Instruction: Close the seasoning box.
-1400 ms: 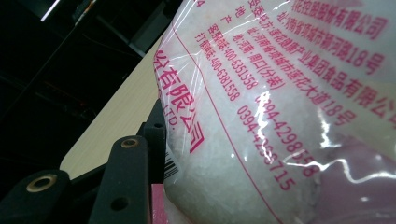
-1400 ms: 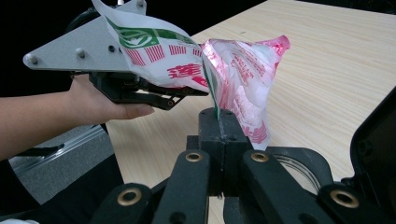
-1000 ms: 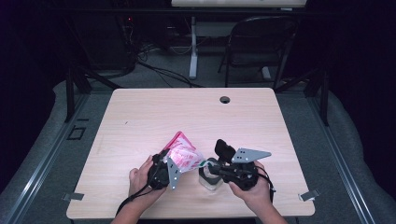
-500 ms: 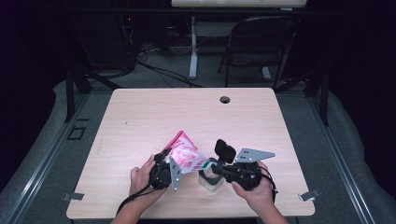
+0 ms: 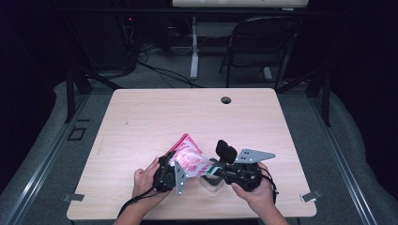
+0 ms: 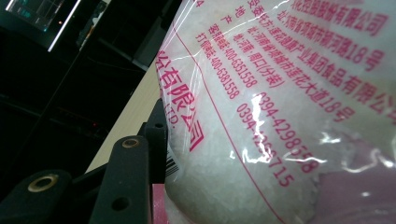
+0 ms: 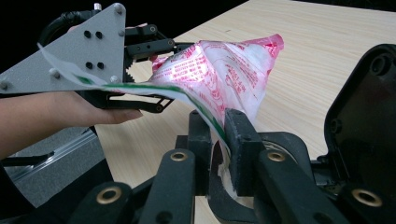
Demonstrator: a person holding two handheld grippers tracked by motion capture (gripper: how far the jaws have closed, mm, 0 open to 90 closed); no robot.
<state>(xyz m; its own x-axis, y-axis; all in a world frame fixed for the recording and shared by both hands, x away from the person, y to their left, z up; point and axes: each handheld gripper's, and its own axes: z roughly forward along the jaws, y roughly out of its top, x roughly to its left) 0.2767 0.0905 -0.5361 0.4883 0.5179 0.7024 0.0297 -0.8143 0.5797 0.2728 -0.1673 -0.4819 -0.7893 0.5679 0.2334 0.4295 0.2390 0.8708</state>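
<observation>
Fingers of the left gripper [image 5: 174,168], half apart, clamp the pink-printed plastic bag [image 5: 187,159] in the high view; those of the right gripper [image 5: 217,169], shut a second ago, have just been opening, the bag's edge between them above a clear jar [image 5: 210,183]. Left gripper view: bag [image 6: 280,112] presses its finger [image 6: 156,140]. Right gripper view: bag edge [image 7: 219,79] lies between slightly parted fingers [image 7: 238,140], whether gripped unclear.

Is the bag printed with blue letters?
No, the bag in the left gripper view carries pink-red letters and numbers on clear plastic over white grains.
</observation>
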